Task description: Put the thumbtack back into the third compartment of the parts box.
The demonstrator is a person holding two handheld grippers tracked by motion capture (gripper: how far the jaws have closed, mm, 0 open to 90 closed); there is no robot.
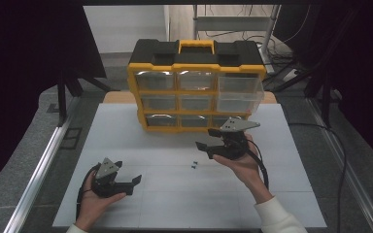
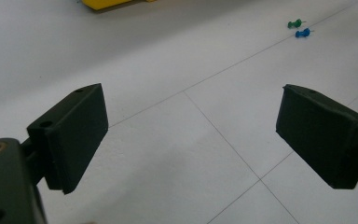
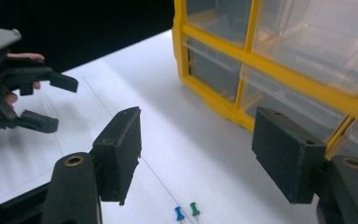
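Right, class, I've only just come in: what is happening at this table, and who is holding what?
A person sits at a white table with a claw in each hand. Both the left claw and the right claw are open and hold nothing. Two small push pins, one blue and one green, lie loose on the table between the claws. Behind them stands a yellow and black drawer organizer with its clear drawers, one of which, at upper right, sticks out.
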